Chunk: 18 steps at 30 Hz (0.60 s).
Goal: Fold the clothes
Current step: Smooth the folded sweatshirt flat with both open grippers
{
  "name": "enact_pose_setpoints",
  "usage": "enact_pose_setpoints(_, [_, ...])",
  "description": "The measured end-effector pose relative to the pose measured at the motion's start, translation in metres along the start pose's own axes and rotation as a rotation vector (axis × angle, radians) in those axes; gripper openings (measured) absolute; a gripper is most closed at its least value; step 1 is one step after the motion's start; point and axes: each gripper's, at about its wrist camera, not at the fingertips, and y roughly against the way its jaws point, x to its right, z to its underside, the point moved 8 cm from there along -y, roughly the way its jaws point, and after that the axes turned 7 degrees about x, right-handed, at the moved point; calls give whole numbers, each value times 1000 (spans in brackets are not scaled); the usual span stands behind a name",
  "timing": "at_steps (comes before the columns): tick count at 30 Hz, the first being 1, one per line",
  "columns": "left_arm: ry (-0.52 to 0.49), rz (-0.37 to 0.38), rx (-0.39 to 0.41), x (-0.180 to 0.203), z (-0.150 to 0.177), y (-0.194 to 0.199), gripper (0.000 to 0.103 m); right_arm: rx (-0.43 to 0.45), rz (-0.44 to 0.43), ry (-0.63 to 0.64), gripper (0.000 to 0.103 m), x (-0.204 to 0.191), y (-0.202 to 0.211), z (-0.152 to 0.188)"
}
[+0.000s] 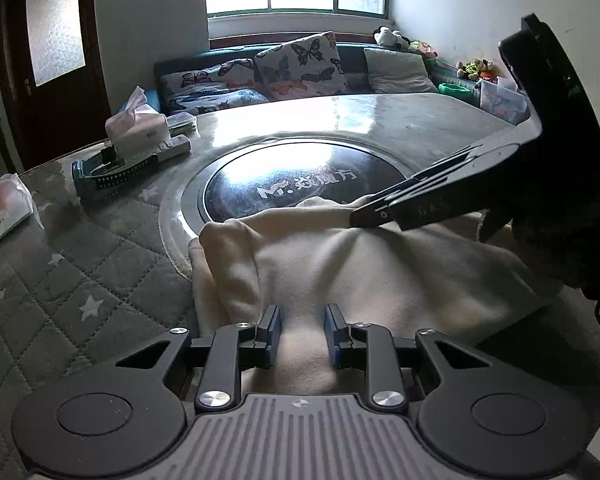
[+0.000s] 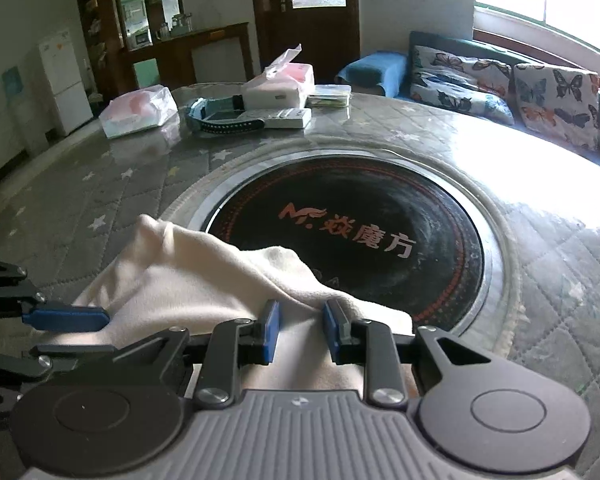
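Note:
A cream garment lies bunched on the near part of a round quilted table, partly over the black round hob; it also shows in the right wrist view. My left gripper hovers over its near edge with a narrow gap between the jaws and cloth under them. My right gripper sits the same way over the cloth's right edge. In the left wrist view the right gripper reaches in from the right, its tips on the cloth's far fold. One blue pad of the left gripper shows at the left of the right wrist view.
The black hob with a printed logo fills the table's middle. A tissue box, a remote, a teal strap and a plastic-wrapped pack sit at the far side. A sofa with butterfly cushions stands behind.

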Motion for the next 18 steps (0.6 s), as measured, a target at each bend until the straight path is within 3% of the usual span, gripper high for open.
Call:
enact_pose_setpoints(6, [11,-30,20,-9,-23,-2,27,55,-14,-33,24,5,37,-6])
enact_pose_setpoints(13, [36,-78,2,-20,-35,-35,27,53,12,-8,24,11,73,23])
enact_pose_setpoints(18, [58,-115,-17,-32,-32,-46,27,29,37,-38,24,29,76,40])
